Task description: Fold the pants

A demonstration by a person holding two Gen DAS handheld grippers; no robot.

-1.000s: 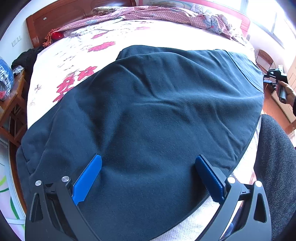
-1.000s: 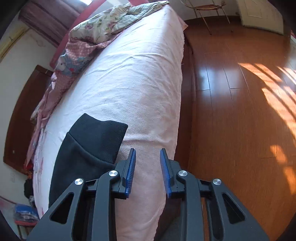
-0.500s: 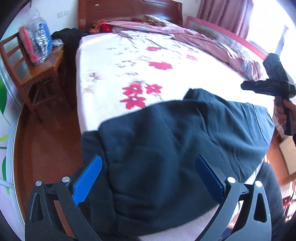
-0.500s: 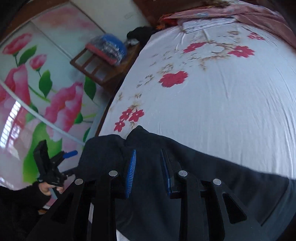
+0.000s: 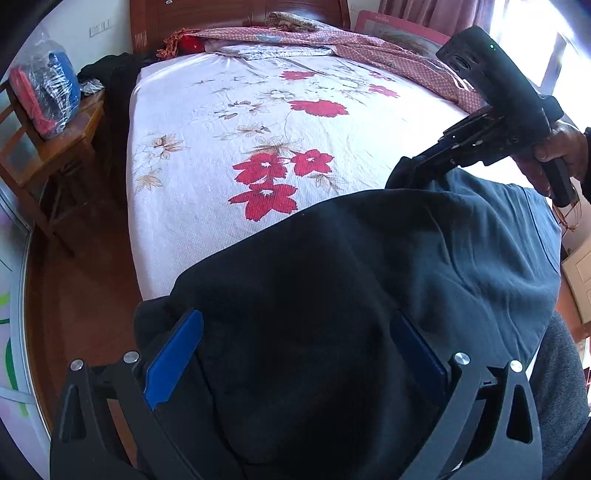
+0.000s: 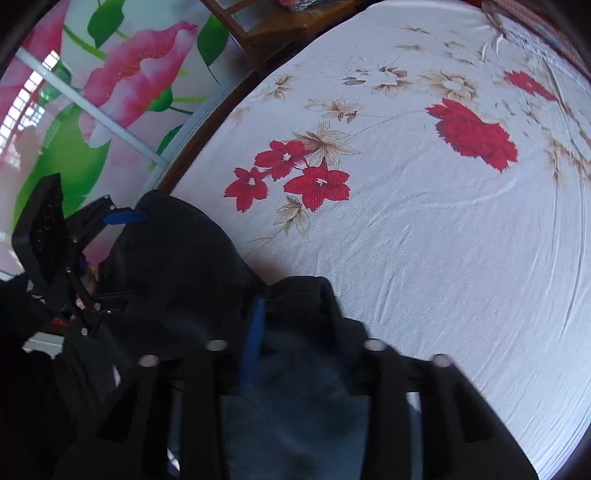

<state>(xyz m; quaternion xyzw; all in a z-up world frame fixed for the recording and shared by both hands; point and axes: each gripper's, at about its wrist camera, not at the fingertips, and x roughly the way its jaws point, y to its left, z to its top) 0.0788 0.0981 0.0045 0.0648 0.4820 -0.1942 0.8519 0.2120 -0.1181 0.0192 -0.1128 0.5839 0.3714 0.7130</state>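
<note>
Pants (image 5: 369,295) lie bunched across the bed's (image 5: 221,147) foot edge, folding barely begun. Left gripper (image 5: 295,354) stands wide over the cloth, pressing nothing. Right gripper (image 6: 295,325) is closing on a cloth fold.

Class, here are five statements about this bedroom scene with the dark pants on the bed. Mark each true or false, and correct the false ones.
1. The dark navy fleece pants lie on a white bedsheet printed with red flowers. True.
2. The left gripper has its blue-padded fingers pressed together. False: they stand wide apart, with pants fabric between them.
3. The right gripper is at the far edge of the pants, its fingers closing on fabric. True.
4. The wooden chair beside the bed is bare. False: a plastic-wrapped red and blue bundle sits on it.
5. The pants hang off the wooden headboard. False: they lie near the foot of the bed.
</note>
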